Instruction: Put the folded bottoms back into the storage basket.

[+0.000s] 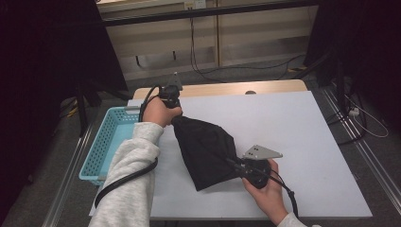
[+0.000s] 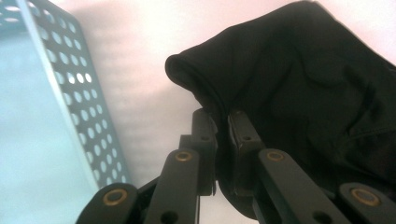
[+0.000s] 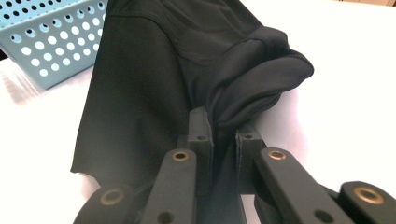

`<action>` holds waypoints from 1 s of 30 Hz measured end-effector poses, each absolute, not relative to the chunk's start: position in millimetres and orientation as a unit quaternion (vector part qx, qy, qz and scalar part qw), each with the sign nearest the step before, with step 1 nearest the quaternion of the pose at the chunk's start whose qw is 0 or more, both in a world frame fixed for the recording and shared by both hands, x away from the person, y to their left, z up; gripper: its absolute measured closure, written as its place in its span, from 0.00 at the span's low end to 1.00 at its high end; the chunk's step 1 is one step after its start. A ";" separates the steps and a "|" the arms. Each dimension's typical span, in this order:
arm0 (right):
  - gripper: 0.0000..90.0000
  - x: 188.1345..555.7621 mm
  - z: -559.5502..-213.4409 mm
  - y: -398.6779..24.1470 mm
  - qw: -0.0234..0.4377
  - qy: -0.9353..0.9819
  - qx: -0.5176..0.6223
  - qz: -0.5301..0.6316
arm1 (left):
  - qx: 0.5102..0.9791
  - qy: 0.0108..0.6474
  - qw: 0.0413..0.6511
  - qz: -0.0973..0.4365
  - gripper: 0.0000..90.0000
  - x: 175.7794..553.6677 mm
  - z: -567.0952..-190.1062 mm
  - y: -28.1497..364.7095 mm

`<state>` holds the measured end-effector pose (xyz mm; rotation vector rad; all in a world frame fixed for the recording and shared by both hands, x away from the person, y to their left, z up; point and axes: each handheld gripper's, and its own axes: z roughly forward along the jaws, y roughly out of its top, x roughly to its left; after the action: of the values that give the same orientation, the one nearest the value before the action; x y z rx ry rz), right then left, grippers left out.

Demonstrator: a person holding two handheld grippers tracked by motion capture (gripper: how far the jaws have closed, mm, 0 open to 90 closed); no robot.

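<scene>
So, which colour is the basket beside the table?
Light blue, with rows of round holes. The basket shows best in the high view.

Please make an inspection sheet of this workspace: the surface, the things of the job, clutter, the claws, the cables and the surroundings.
Surface: white table top, bare to the right of the cloth; a wooden edge shows at its far side.
Job's things: black garment, bunched, stretched between the two claws, its lower part lying on the table.
Clutter: light blue perforated basket at the table's left edge; what it holds cannot be told.
Claws: left claw shut on a rolled hem of the garment; right claw shut on another fold of the garment.
Cables: a black cable runs along the left sleeve; another trails from the right claw; loose wires lie on the floor beyond the table.
Surroundings: dark curtains on both sides, wooden panels behind.
</scene>
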<state>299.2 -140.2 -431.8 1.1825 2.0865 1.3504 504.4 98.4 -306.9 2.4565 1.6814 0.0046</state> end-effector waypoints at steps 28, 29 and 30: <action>0.90 303.7 -401.6 -119.5 0.208 0.728 0.392 0.523 | 0.815 0.572 0.088 0.021 0.92 504.2 -264.4 128.7; 0.90 303.7 -399.6 -118.5 0.213 0.728 0.389 0.524 | 0.814 0.573 0.091 0.022 0.92 503.8 -262.6 129.2; 0.90 303.7 -398.7 -118.1 0.213 0.727 0.388 0.525 | 0.817 0.570 0.090 0.024 0.92 503.7 -258.8 130.4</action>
<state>303.7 -118.1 -398.7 1.0766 2.0165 1.4581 503.7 130.4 -258.8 2.4273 1.6936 0.0701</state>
